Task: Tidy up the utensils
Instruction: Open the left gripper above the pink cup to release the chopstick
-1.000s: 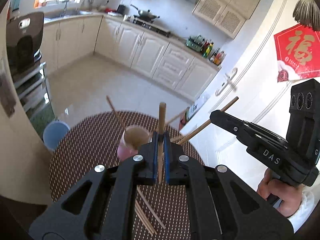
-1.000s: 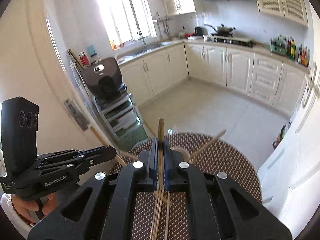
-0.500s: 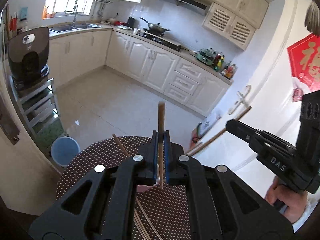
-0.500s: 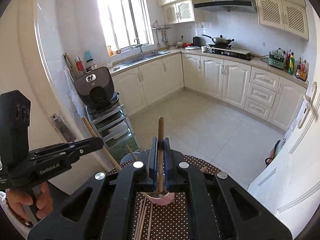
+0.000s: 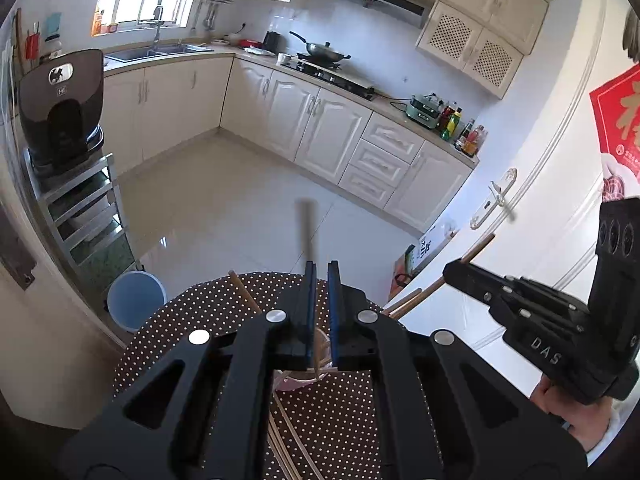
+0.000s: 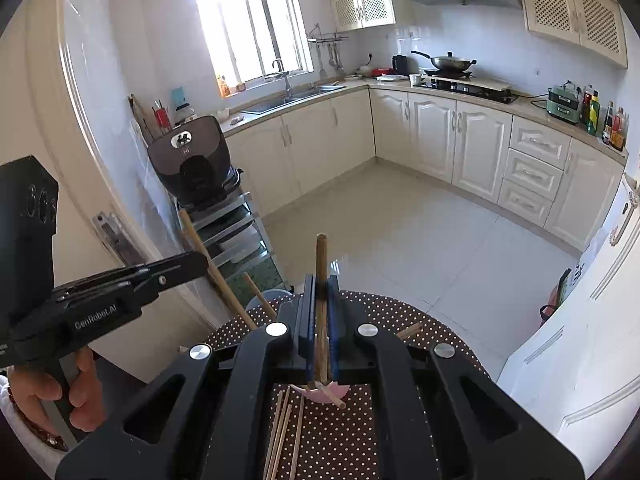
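Observation:
My left gripper (image 5: pixel 322 276) has its jaws slightly apart. A blurred wooden chopstick (image 5: pixel 308 232) slips down between them toward the pink cup (image 5: pixel 296 382) below. My right gripper (image 6: pixel 321 288) is shut on an upright wooden chopstick (image 6: pixel 321 264) above the same pink cup (image 6: pixel 320 394). Other chopsticks (image 5: pixel 244 294) stand leaning in the cup. Loose chopsticks (image 6: pixel 282 436) lie on the table in front of the cup. The right gripper also shows in the left wrist view (image 5: pixel 452 270), and the left gripper shows in the right wrist view (image 6: pixel 196 264).
The round table has a brown polka-dot cloth (image 5: pixel 192 312). A blue bin (image 5: pixel 136 300) stands on the floor beyond it. A metal rack with a dark appliance (image 6: pixel 192 168) stands at the left, and a white door (image 5: pixel 520 208) at the right.
Both grippers rose and tilted up over the cup. The left jaws have parted a little and its chopstick is now blurred, sliding down. The right still grips its chopstick.

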Motion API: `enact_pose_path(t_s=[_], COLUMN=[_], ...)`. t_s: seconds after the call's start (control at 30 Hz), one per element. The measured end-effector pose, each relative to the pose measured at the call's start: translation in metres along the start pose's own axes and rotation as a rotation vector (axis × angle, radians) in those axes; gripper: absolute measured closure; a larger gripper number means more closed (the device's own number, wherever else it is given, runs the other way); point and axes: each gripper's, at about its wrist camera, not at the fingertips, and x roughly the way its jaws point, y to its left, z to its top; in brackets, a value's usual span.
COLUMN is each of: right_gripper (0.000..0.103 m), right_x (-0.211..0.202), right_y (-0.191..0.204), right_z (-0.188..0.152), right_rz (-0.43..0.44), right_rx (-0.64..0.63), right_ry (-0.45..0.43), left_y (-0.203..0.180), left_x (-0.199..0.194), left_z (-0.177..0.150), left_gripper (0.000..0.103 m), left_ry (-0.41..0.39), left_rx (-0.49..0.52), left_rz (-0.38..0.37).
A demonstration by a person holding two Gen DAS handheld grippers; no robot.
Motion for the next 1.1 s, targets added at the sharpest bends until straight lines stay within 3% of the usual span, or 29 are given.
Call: enact_pose_path(t_s=[0.17, 0.47, 0.7, 0.83, 0.9, 1.0, 1.03, 1.1], right_gripper=[0.099, 0.099, 0.099, 0.099, 0.099, 0.099, 0.099, 0.099], right_x=[0.001, 0.014, 0.018, 0.021, 0.022, 0.023, 0.023, 0.024], right_y=[0.005, 0.009, 0.01, 0.011, 0.013, 0.015, 0.014, 0.015], right_z=[0.001, -0.009, -0.016, -0.017, -0.018, -0.021, -0.021, -0.023], right_rz=[0.024, 0.025, 0.018, 0.023, 0.021, 0.025, 0.026, 0.025], right_rx=[-0.002, -0.023, -0.023, -0.012, -0.02, -0.021, -0.021, -0.025], right_ry=[0.002, 0.045, 0.065, 0.069, 0.07, 0.071, 0.072, 0.071], left_y=[0.0, 0.012, 0.04, 0.056, 0.061, 0.066, 0.068, 0.072], left_x=[0.0, 0.016, 0.014, 0.018, 0.019, 0.016, 0.014, 0.013], left_z=[0.003, -0.014, -0.02, -0.026, -0.028, -0.031, -0.032, -0.031], left_gripper=[0.097, 0.097, 0.096, 0.096, 0.09, 0.051, 0.046, 0.046], left_ry=[0.001, 0.083, 0.138, 0.176, 0.187, 0.175, 0.163, 0.15], left_rx=[0.005, -0.025, -0.134, -0.19, -0.211, -0.228, -0.233, -0.241], left_rz=[0.0, 0.035, 0.035, 0.075, 0.083, 0.098, 0.105, 0.111])
